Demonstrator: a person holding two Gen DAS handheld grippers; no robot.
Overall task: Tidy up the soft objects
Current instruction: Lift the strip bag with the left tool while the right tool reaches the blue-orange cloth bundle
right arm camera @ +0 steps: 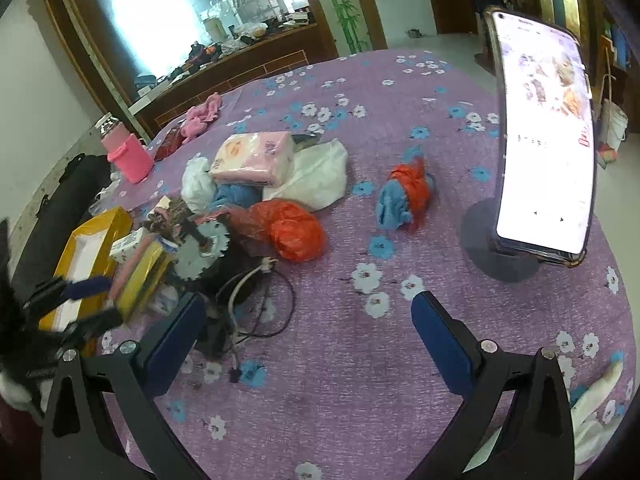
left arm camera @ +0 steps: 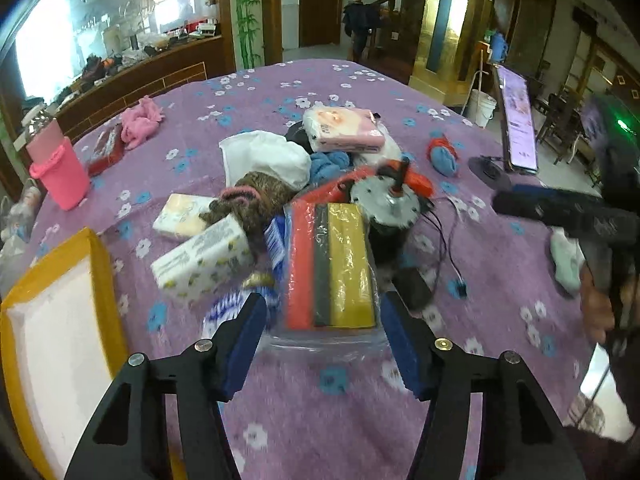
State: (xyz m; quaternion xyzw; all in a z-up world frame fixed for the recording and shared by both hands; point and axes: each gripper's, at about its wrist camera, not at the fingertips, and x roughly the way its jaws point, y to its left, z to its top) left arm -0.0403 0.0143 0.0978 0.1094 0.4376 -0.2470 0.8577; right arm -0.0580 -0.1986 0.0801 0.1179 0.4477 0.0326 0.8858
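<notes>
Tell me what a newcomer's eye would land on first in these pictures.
First, the heap of soft things mid-table on the purple flowered cloth: a pink tissue pack on top, an orange plastic bag at its near edge. Next, the clear-wrapped red, dark and yellow sponge pack between the open left gripper's fingers. Then the lit phone on a round stand, right of the open right gripper.

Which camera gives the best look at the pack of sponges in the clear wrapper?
The left wrist view: the sponge pack lies face-up between the open left gripper fingers, red, dark and yellow strips all visible. The right wrist view shows it only edge-on at far left, partly hidden behind that gripper.
</notes>
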